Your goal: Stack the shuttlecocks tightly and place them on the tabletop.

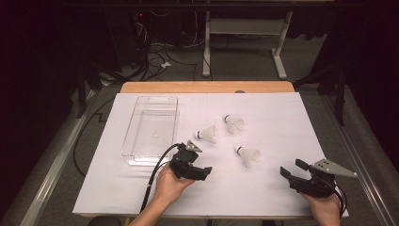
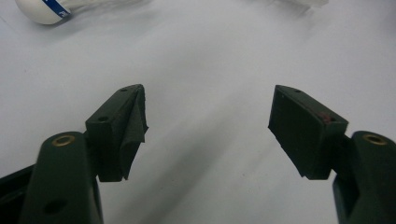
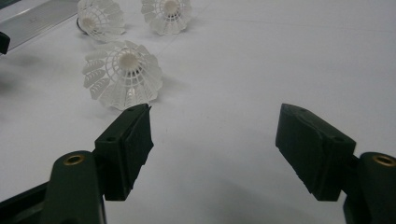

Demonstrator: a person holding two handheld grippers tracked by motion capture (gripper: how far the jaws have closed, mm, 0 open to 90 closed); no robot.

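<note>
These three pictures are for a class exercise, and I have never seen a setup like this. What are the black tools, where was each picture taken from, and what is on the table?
A person sits at a white-covered table, holding a hand-held clamp with two black jaws in each hand: the left gripper and the right gripper. The high view looks down from above. Each of the other two pictures comes from a camera riding on one gripper, looking along its jaws. Both grippers are open and hold nothing. On the table lie three white shuttlecocks and, to their left, a clear plastic tray, which looks empty.
</note>
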